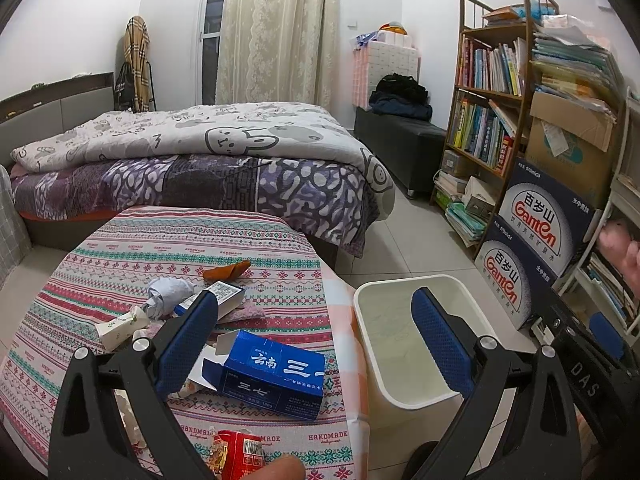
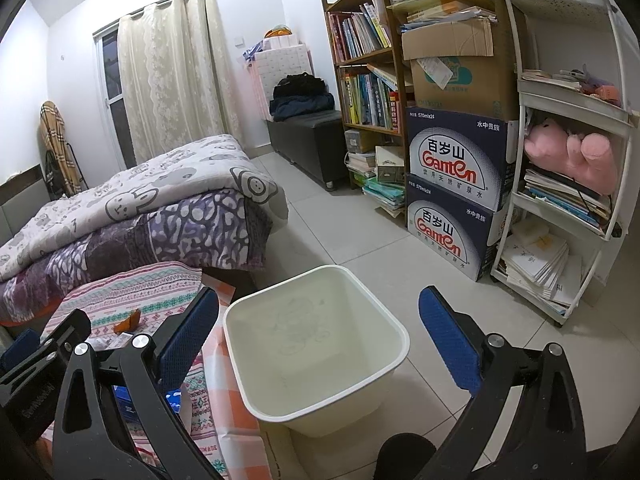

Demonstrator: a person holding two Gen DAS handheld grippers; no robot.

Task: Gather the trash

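— Trash is seen where?
— It is scattered on a patterned tablecloth (image 1: pixel 120 248): blue carton (image 1: pixel 276 376), crumpled paper (image 1: pixel 168 294), orange peel (image 1: pixel 226 271), red packet (image 1: pixel 240 454).
— And the bin (image 2: pixel 316 360)?
— It is set on the floor beside the table.
— Jaws?
— Left gripper (image 1: pixel 316 340) and right gripper (image 2: pixel 320 344) are both spread wide; nothing is grasped.

We find the white bin (image 2: pixel 316 356) open and unobstructed beside the table (image 1: pixel 304 280); scattered boxes crowd the table's near half, its far half lies bare.
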